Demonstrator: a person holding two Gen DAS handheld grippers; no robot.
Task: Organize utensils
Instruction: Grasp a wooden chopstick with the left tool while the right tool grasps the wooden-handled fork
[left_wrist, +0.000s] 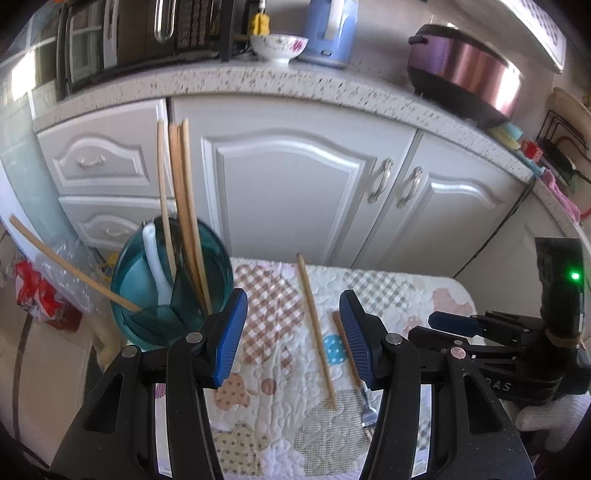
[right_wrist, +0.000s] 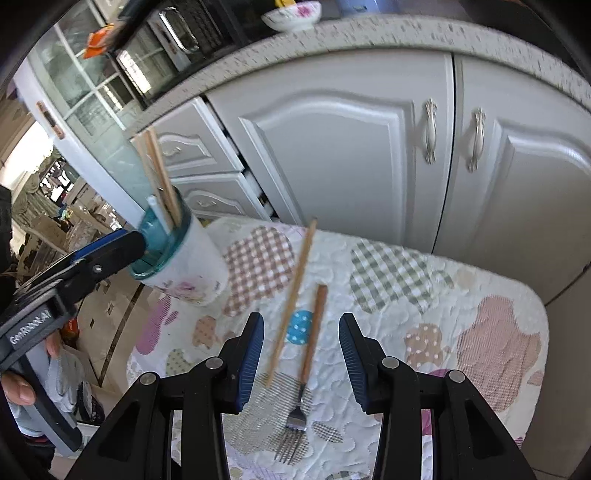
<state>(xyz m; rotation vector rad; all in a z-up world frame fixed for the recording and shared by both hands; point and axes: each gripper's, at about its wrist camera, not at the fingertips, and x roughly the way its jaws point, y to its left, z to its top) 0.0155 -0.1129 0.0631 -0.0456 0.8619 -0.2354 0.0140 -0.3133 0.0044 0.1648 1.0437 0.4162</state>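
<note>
Both tongs were spread with nothing pinched when I checked. Left gripper (left_wrist: 293, 332) had its blue pads wide apart above the quilted mat (left_wrist: 266, 406); right gripper (right_wrist: 301, 354) was spread somewhat narrower.

Readable text: "GenRobot.AI" on the side of the left gripper body as seen from the right wrist view, plus a partial "…RAS" on the right gripper body in the left view — rest cut off.

Task items: a loose chopstick (right_wrist: 291, 301) and a wooden-handled fork (right_wrist: 308, 354) lay side by side on the mat, both in the gap ahead of the right gripper's pads. In the left view the chopstick sat between the left pads, and the fork's handle was partly hidden behind the right-hand pad.

Utensil cup (right_wrist: 181, 258) with a teal insert stood just left of the left gripper's left pad, holding several chopsticks (left_wrist: 184, 192) and a white spoon (left_wrist: 155, 258) — one more chopstick leaned out over its rim to the left.

Cup's printed pattern was too blurred to make out. A bare thumb showed at the left edge of the right view, a white glove at the right edge of the left view.
</note>
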